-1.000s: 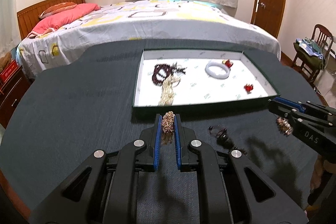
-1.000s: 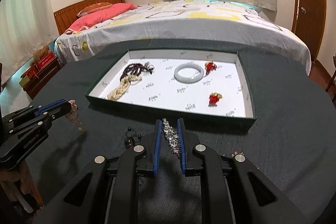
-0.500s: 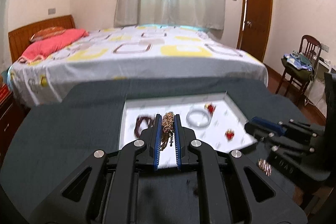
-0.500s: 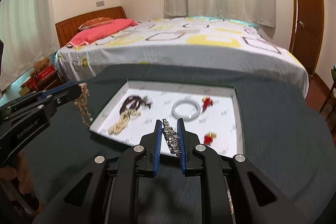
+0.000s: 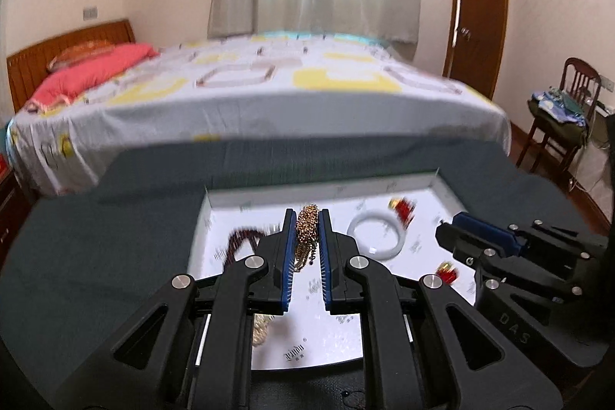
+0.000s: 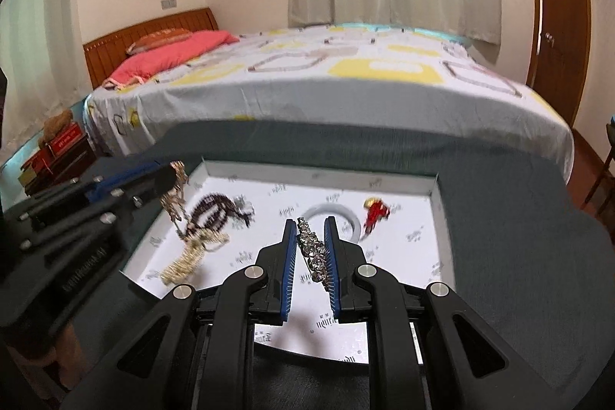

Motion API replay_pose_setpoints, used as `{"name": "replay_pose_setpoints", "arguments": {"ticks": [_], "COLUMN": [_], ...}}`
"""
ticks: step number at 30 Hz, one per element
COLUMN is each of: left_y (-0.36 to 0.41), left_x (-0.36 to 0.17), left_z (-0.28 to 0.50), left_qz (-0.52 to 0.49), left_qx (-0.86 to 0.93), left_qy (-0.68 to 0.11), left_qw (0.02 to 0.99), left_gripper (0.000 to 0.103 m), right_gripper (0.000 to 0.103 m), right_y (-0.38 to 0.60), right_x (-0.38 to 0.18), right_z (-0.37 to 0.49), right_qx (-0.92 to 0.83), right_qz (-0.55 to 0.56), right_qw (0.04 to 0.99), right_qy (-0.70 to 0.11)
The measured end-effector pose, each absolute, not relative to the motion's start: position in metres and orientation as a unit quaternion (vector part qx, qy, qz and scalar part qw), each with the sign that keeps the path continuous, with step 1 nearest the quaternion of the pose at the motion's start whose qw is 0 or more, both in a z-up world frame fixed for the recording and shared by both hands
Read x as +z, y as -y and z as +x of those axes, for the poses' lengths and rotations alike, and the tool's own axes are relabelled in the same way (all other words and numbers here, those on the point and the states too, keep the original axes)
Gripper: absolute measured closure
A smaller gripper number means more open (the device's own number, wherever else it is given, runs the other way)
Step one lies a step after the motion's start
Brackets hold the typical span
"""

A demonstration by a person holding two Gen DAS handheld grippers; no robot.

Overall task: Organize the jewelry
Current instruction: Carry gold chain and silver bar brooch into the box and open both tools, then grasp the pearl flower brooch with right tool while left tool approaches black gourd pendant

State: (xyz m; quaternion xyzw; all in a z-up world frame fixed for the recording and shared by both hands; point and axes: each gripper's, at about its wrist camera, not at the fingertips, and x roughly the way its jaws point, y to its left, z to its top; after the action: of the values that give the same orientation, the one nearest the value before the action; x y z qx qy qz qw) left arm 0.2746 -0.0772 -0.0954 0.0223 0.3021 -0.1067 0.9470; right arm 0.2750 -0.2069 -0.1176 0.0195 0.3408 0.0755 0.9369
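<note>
Left gripper (image 5: 306, 218): jaws narrow, clamped on a gold chain (image 5: 305, 231); chain bunched between the blue pads, loose end hanging below them, over the left half of the tray.
Right gripper (image 6: 311, 227): jaws narrow, clamped on a silver piece (image 6: 313, 248) set with clear stones; piece runs along the gap between the pads, over the middle of the tray.
Tray (image 6: 436, 202): shallow, white floor with small printed marks, low grey walls; sits on the dark cloth (image 6: 519, 256).
Dark beads (image 6: 211, 212): looped strand on tray floor, left part, far half.
Pale strand (image 6: 192, 256): cream-coloured, lies just nearer than the dark beads, touching or overlapping them; exact contact unclear.
Bangle (image 5: 378, 237): white ring, flat on tray floor, centre; partly hidden by the right gripper in the right wrist view.
Red pieces: 2 on tray floor. 1 (image 6: 376, 212) just right of the bangle, at the far side; the other (image 5: 447, 271) nearer, right part, seen only in the left wrist view, blurred.
Gripper spacing: side by side, apart, both pointing down toward the tray; each shows at the edge of the other's view.
Bed (image 6: 346, 83): beyond the cloth, white cover with yellow and grey shapes, pink pillow (image 6: 173, 52) at the wooden headboard.
Door (image 5: 478, 25): brown, closed, far right.
Chair (image 5: 557, 125): wooden, right of the bed, piled with cloth items.
Image quality: both views motion-blurred; fine detail of the jewelry not readable.
</note>
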Motion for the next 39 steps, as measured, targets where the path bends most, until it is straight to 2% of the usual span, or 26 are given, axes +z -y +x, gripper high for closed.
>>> {"name": "replay_pose_setpoints", "arguments": {"ticks": [11,26,28,30,35,39], "left_y": [0.081,0.082,0.082,0.081,0.081,0.078], "left_x": [-0.155,-0.174,-0.174,-0.173,-0.170,-0.161], "left_z": [0.303,0.309,0.309,0.308,0.306,0.303], "left_qz": [0.031,0.032,0.032,0.030,0.028,0.023], "left_qx": [-0.091,-0.091,-0.090,-0.087,-0.084,-0.080], "left_qy": [-0.372,-0.401,-0.401,-0.396,-0.395,-0.388], "left_qw": [0.923,0.911,0.911,0.913,0.914,0.918], "left_gripper": [0.091,0.089,0.077,0.067,0.064,0.054], "right_gripper": [0.088,0.085,0.077,0.058,0.058,0.058], "right_y": [0.207,0.205,0.205,0.204,0.206,0.209], "right_x": [-0.167,-0.180,-0.181,-0.180,-0.174,-0.165], "right_z": [0.296,0.300,0.301,0.301,0.300,0.296], "right_qx": [0.068,0.067,0.066,0.064,0.062,0.060], "right_qz": [0.014,0.011,0.013,0.014,0.015,0.016], "right_qw": [0.917,0.908,0.907,0.910,0.912,0.917], "right_qy": [-0.394,-0.413,-0.415,-0.410,-0.404,-0.395]}}
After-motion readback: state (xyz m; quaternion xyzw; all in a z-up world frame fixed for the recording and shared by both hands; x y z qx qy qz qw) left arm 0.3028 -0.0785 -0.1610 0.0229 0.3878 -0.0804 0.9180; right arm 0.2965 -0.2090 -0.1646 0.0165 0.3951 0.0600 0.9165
